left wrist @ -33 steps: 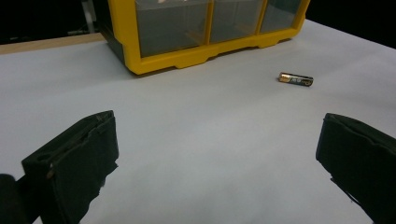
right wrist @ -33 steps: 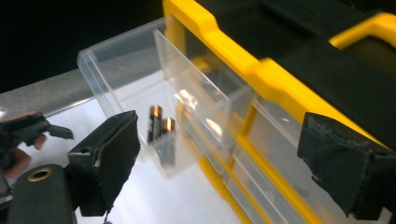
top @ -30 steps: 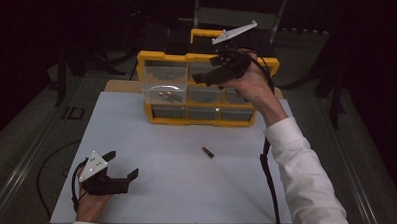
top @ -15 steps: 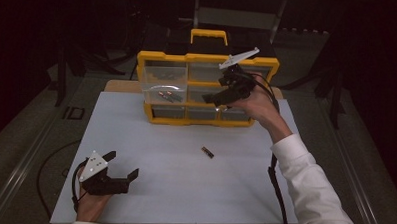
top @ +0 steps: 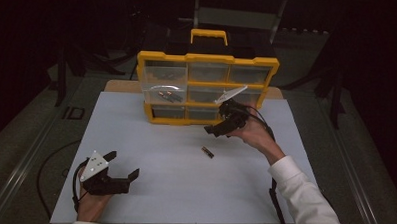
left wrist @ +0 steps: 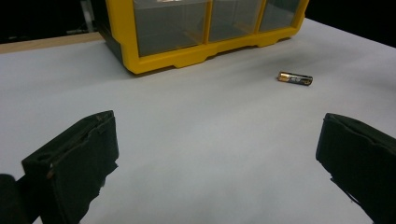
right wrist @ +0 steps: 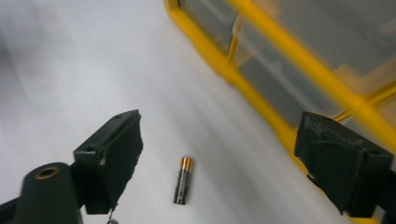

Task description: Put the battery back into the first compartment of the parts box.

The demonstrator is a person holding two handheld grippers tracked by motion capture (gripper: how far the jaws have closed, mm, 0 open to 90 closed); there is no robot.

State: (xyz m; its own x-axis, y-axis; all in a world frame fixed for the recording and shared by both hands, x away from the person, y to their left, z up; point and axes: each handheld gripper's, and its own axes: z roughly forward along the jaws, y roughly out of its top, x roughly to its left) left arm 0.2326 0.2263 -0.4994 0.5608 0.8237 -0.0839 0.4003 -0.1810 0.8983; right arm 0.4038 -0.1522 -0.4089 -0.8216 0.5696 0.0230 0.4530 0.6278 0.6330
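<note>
Low at the lower left of the high view, the left gripper [top: 118,166] rested on the white table [top: 173,191] with jaws spread wide and nothing between them. Near the frame's centre lay a battery [top: 207,152]. Just above and right of it hovered the right gripper [top: 217,129], jaws spread but just then narrowing slightly, nothing held. Farthest back stood the yellow organizer [top: 208,58].

Organizer [right wrist: 299,60] motion-blurred in right gripper view; drawer contents [top: 168,96] in high view too small to identify.
</note>
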